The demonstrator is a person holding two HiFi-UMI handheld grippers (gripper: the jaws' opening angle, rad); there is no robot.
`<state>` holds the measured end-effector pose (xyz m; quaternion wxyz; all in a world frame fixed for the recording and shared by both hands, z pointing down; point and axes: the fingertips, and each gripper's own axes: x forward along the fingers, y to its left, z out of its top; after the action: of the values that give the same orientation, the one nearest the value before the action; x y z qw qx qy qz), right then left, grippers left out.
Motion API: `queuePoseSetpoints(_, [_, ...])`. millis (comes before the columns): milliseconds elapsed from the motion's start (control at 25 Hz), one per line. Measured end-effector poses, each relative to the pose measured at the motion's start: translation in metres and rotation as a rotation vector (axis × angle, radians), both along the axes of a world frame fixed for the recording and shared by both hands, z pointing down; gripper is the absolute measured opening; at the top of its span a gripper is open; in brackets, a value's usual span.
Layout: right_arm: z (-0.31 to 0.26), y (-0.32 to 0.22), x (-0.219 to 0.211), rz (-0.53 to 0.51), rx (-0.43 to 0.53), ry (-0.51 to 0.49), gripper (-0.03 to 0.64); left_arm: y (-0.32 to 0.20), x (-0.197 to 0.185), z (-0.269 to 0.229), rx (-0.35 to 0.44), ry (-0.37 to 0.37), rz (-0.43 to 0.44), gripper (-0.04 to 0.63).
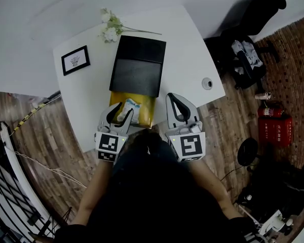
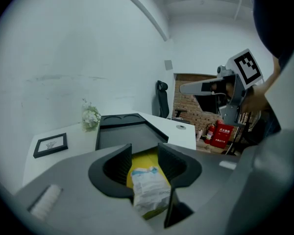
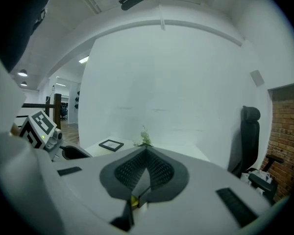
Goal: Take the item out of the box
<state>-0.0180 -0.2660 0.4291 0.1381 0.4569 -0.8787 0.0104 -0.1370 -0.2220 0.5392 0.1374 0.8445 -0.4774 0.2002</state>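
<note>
Down at the 6 o'clock edge of the desk [image 1: 86, 97] sits the box [image 1: 138, 67]. Its black lid is flipped back toward 12, which leaves the yellow inside open for reaching in.

The left hand-held gripper [image 1: 122, 110] is poked in from 6 with its jaws spread fairly wide. The white packet [image 2: 148, 189] sits right between them, over the yellow floor of the box, so I'd say it isn't out yet. The pads don't look like they're squeezing it, more like loosely bracketing it.

The right hand-held gripper [image 3: 146, 151] hangs just off the box's 3 o'clock side with its jaws closed tip to tip on nothing. My guess is it's just parked out of the way.

As for writing, the packet has some grey print but it's too blurry to read. Same goes for the red fire extinguisher [image 1: 270, 111] on the floor out at 3. The picture frame [image 1: 75, 60] at 10 shows only a small sketch.
</note>
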Motion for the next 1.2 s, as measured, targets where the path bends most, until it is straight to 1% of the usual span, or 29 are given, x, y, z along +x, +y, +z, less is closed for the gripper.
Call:
queuePoseSetpoints(200, [0.007, 0.002, 0.009, 0.019, -0.013, 0.006, 0.011, 0.004, 0.008, 0.028, -0.104, -0.022, 0.041, 0.190])
queuePoseSetpoints(320, [0.008, 0.001, 0.013, 0.027, -0.018, 0.009, 0.011, 0.007, 0.012, 0.042, -0.169, -0.036, 0.066, 0.211])
queuePoseSetpoints(440, [0.009, 0.001, 0.016, 0.029, -0.019, 0.019, 0.011, 0.009, 0.013, 0.055, -0.235, -0.069, 0.091, 0.228])
queuePoseSetpoints(600, [0.011, 0.000, 0.019, 0.046, -0.014, 0.007, 0.011, 0.012, 0.015, 0.069, -0.298, -0.115, 0.119, 0.239])
queuePoseSetpoints(680, [0.011, 0.000, 0.020, 0.049, -0.014, 0.009, 0.011, 0.015, 0.017, 0.076, -0.331, -0.145, 0.136, 0.239])
queuePoseSetpoints(920, [0.013, 0.002, 0.024, 0.057, -0.030, 0.006, 0.011, 0.019, 0.023, 0.091, -0.416, -0.274, 0.167, 0.239])
queuePoseSetpoints(1040, [0.013, 0.002, 0.024, 0.054, -0.030, 0.017, 0.011, 0.019, 0.021, 0.097, -0.455, -0.312, 0.169, 0.237])
queuePoseSetpoints(1200, [0.015, 0.001, 0.026, 0.062, -0.031, 0.013, 0.011, 0.020, 0.021, 0.106, -0.497, -0.371, 0.179, 0.211])
